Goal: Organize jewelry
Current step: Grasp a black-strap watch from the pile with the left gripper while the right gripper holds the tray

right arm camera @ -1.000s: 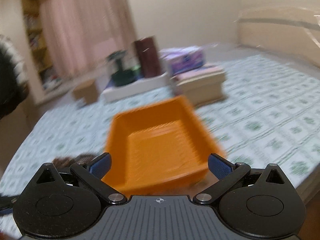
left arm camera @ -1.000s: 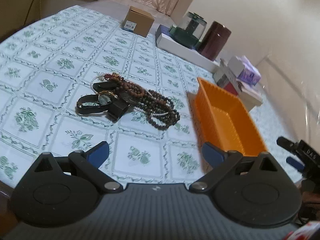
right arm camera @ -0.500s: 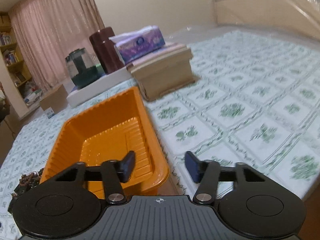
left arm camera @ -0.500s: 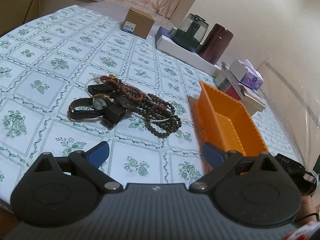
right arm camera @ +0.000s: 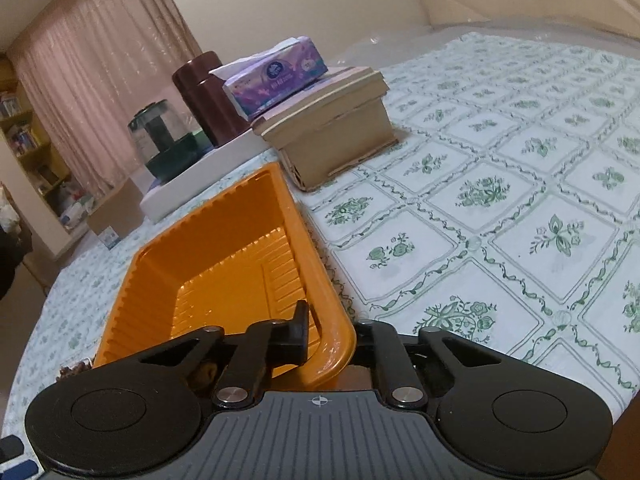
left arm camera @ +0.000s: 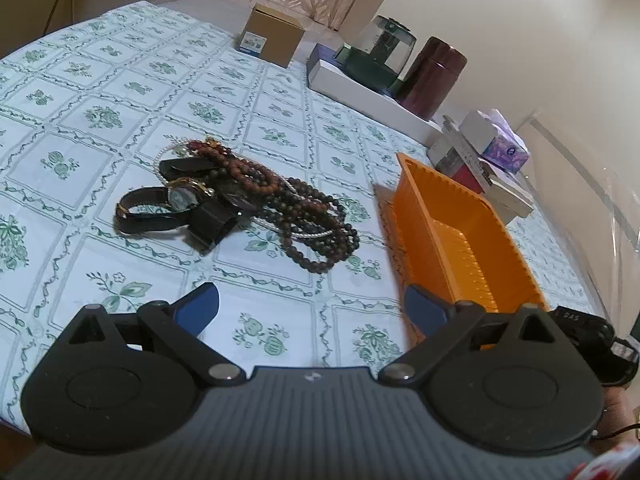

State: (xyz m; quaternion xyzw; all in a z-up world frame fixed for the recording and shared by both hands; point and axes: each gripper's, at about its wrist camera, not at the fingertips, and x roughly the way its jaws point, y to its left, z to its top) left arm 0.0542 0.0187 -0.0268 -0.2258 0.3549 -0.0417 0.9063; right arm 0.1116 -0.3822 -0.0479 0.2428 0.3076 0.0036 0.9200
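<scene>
A pile of jewelry lies on the flowered tablecloth: dark bead necklaces [left arm camera: 308,216], a white pearl strand and two black-strapped watches [left arm camera: 176,204]. An empty orange plastic tray [left arm camera: 452,236] stands to the right of the pile. My left gripper [left arm camera: 312,304] is open and empty, low over the cloth in front of the pile. My right gripper [right arm camera: 332,332] is shut on the near right corner of the orange tray [right arm camera: 224,280], one finger inside the wall and one outside. It also shows at the right edge of the left wrist view [left arm camera: 588,336].
Along the back stand a cardboard box [left arm camera: 272,36], a white flat box [left arm camera: 368,96] with a glass kettle [left arm camera: 380,52] and a maroon canister [left arm camera: 432,76], and a tissue pack [right arm camera: 272,76] on a stack of beige boxes [right arm camera: 336,128]. Bare tablecloth [right arm camera: 520,184] lies right of the tray.
My right gripper has moved in on the tray's near corner and closed on its wall. The left gripper has stayed open and drifted slightly closer to the jewelry.
</scene>
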